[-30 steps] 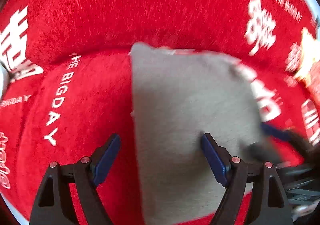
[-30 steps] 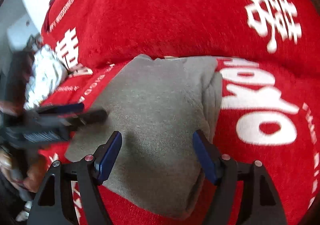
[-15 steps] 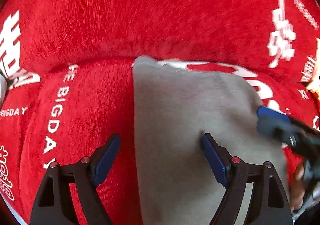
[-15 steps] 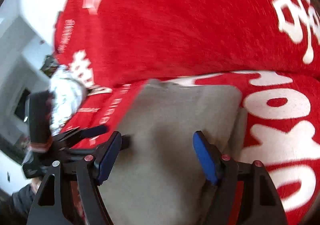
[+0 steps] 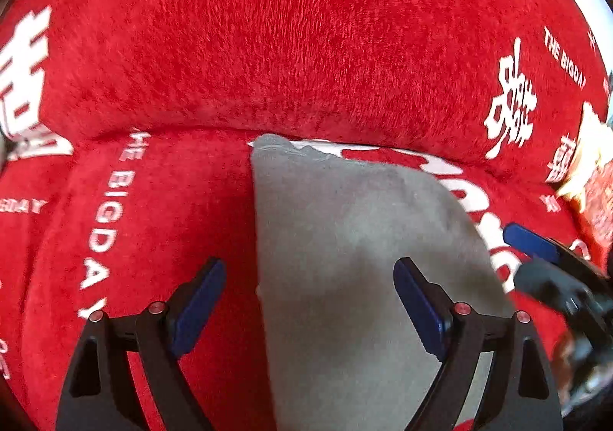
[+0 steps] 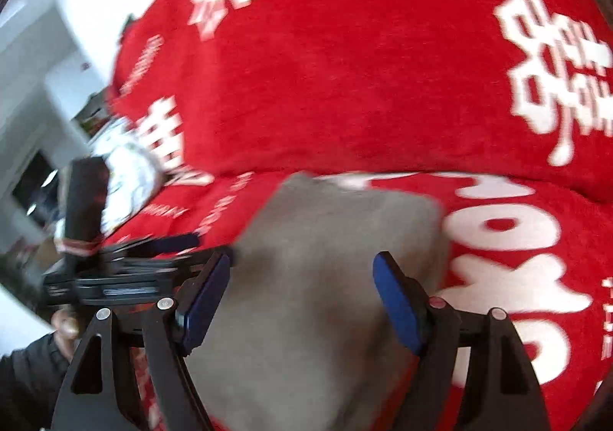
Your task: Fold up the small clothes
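Observation:
A folded grey garment (image 5: 352, 254) lies flat on the red sofa seat (image 5: 153, 224), its far edge near the backrest. It also shows in the right wrist view (image 6: 329, 262). My left gripper (image 5: 308, 300) is open and empty, straddling the garment's left edge just above it. My right gripper (image 6: 300, 297) is open and empty above the garment's near part. The right gripper shows at the right edge of the left wrist view (image 5: 544, 262), beside the garment. The left gripper shows at the left of the right wrist view (image 6: 153, 254), blurred.
The sofa backrest (image 5: 306, 40) with white lettering rises right behind the garment. A silvery crumpled bag (image 6: 126, 178) lies at the seat's left end. A colourful packet (image 5: 590, 178) lies at the right. White furniture (image 6: 46, 55) stands beyond the sofa's left end.
My right gripper has pulled back off the garment's right side to beside it. My left gripper has stayed over the garment's left edge. The garment lies as before.

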Motion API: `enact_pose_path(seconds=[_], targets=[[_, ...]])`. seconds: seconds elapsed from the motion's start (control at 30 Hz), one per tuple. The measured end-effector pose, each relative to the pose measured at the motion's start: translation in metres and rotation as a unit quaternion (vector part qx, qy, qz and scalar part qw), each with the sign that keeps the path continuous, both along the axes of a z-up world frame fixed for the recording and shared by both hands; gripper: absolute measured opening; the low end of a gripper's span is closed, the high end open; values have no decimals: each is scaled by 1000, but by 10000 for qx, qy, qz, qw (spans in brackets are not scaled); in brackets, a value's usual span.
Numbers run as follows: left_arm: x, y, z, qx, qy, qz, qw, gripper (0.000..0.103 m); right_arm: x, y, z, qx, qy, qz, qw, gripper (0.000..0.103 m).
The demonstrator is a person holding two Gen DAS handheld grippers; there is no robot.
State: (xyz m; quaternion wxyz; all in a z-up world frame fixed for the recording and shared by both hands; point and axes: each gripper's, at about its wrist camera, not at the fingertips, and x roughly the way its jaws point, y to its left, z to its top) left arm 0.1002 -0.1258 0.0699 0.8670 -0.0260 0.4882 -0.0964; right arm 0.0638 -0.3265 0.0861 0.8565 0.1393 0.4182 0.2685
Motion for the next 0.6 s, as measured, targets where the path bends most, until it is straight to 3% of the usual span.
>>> enact_pose_path(seconds=[0.1, 0.33, 0.6], targets=[[-17, 2, -8, 116, 84, -97, 9999, 90, -19, 18, -11, -26, 106, 289, 9995, 80], [-59, 18, -19, 250, 44, -138, 9996, 90, -79, 12, -47, -442, 367, 97, 9983, 80], [-83, 22, -5, 542, -255, -328, 9977, 90, -121, -16, -21, -1020, 94, -101, 9947, 82]])
